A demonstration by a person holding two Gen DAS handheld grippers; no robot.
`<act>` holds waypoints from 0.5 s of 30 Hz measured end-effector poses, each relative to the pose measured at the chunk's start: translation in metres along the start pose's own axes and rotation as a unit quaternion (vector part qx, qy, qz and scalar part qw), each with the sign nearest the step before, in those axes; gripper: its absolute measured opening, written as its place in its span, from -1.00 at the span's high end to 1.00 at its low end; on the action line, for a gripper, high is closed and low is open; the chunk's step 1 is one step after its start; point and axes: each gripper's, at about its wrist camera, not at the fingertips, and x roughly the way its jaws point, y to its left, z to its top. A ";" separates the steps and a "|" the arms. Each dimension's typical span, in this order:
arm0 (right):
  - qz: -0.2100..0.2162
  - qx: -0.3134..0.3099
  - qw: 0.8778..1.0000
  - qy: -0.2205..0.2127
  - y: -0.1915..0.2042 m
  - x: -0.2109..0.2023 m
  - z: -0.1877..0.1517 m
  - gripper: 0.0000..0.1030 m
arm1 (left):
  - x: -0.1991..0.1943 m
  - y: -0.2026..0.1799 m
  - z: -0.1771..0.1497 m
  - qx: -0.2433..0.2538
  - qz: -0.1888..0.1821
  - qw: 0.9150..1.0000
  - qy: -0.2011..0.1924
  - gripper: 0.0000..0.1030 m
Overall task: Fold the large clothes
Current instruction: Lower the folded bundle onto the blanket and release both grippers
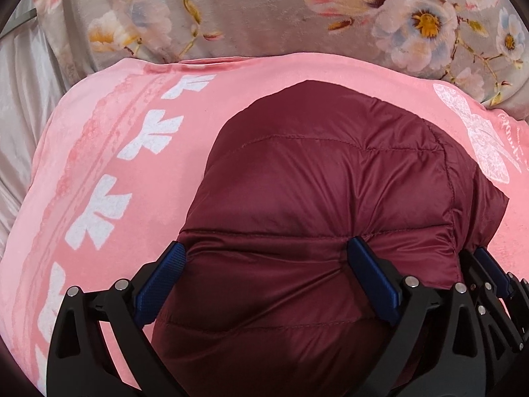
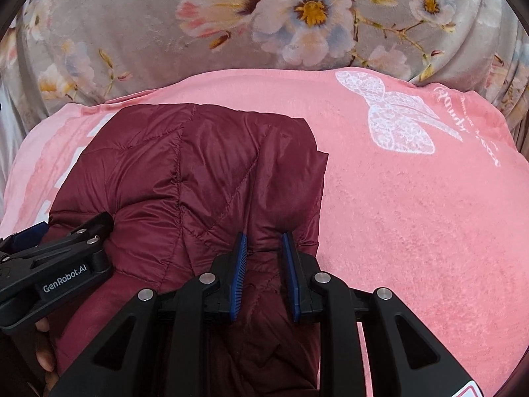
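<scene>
A maroon quilted puffer jacket (image 1: pixel 314 182) lies bundled on a pink blanket (image 1: pixel 109 106). My left gripper (image 1: pixel 266 258) stands wide, and a thick puffy fold of the jacket bulges between its blue pads, creased where they press in. In the right wrist view the jacket (image 2: pixel 198 165) lies to the left, its edge running down the middle. My right gripper (image 2: pixel 264 241) is shut narrowly on a pinched fold near that right edge. The left gripper (image 2: pixel 66 241) shows at the left side, and the right gripper (image 1: pixel 489 264) shows at the right in the left wrist view.
The pink blanket (image 2: pixel 413 215) bears a white butterfly print (image 2: pixel 396 122) and white bow shapes (image 1: pixel 152 135). Behind it lies a grey floral blanket (image 2: pixel 132 33). Pale satin fabric (image 1: pixel 23 99) lies at the far left. A person's hand (image 2: pixel 44 357) holds the left gripper.
</scene>
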 end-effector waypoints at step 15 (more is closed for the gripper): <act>0.001 0.001 1.000 -0.004 -0.001 0.003 -0.002 0.59 | 0.006 -0.011 -0.008 0.017 0.027 0.999 -0.031 -0.91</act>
